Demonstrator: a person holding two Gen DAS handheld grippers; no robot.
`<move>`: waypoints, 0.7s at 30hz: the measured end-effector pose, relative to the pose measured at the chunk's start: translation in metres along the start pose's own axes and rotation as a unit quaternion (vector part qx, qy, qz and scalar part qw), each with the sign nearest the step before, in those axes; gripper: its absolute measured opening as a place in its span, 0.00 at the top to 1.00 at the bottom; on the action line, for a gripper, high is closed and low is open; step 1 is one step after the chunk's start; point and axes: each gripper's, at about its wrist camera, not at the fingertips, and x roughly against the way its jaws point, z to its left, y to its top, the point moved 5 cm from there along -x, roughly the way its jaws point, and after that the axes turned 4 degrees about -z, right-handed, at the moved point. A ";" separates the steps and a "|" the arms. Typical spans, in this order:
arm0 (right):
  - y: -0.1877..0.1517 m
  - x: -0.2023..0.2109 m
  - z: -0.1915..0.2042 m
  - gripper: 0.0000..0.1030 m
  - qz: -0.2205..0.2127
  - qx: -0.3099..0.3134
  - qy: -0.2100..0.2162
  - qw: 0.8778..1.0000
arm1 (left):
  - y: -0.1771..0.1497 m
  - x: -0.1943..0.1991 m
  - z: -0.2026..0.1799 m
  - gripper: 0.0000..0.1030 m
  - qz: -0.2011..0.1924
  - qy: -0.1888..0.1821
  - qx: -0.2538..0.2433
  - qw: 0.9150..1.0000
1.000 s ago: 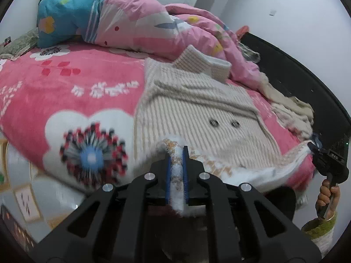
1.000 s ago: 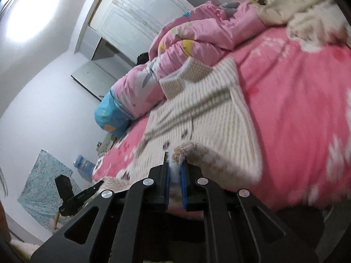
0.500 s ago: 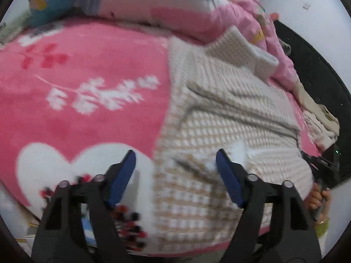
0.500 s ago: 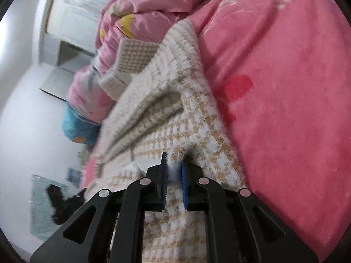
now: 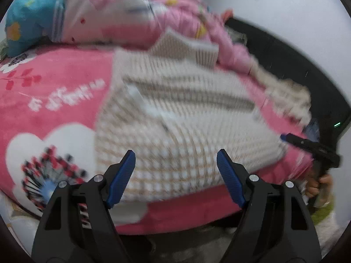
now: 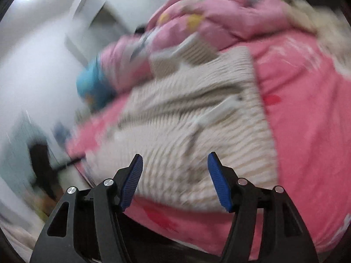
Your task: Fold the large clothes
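Observation:
A cream and beige checked knit garment (image 5: 175,114) lies on the pink blanket (image 5: 54,92), its lower part folded up over the body and its collar toward the heaped quilt. My left gripper (image 5: 176,156) hovers open above the garment's near edge, nothing between its blue pads. In the right wrist view the same garment (image 6: 186,118) lies blurred. My right gripper (image 6: 175,159) is above its near edge, jaws opening, with no cloth between the pads. The right gripper (image 5: 307,142) also shows at the garment's right edge in the left wrist view, held by a hand (image 5: 318,184).
A pink and blue quilt (image 5: 98,13) is heaped at the head of the bed. Fluffy cream clothes (image 5: 285,92) lie at the right by the black bed frame (image 5: 296,54). A white wall and door (image 6: 87,22) stand behind.
Both grippers carried the hem up over the garment and let go of it. The left opened first, then the right. Both have since drawn back toward the near edge.

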 end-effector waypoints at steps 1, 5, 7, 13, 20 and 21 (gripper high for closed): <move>-0.005 -0.012 0.006 0.42 0.015 0.018 -0.023 0.999 | -0.007 -0.017 -0.001 0.29 0.017 0.027 -0.010 0.999; -0.027 -0.062 -0.009 0.42 0.063 0.050 -0.093 0.992 | -0.023 -0.052 0.010 0.22 0.031 0.075 -0.016 0.997; -0.022 -0.057 -0.008 0.42 0.062 0.044 -0.092 0.993 | -0.022 -0.046 0.004 0.22 0.025 0.084 -0.022 0.996; -0.023 0.018 -0.020 0.41 0.005 -0.063 -0.029 0.998 | -0.030 0.011 0.008 0.22 -0.008 0.045 0.014 0.999; -0.070 0.049 -0.084 0.40 -0.020 -0.298 0.097 0.949 | -0.058 0.013 0.045 0.22 0.025 -0.046 0.153 0.987; -0.073 0.045 -0.090 0.40 -0.015 -0.315 0.100 0.944 | -0.060 0.006 0.053 0.23 0.030 -0.050 0.180 0.982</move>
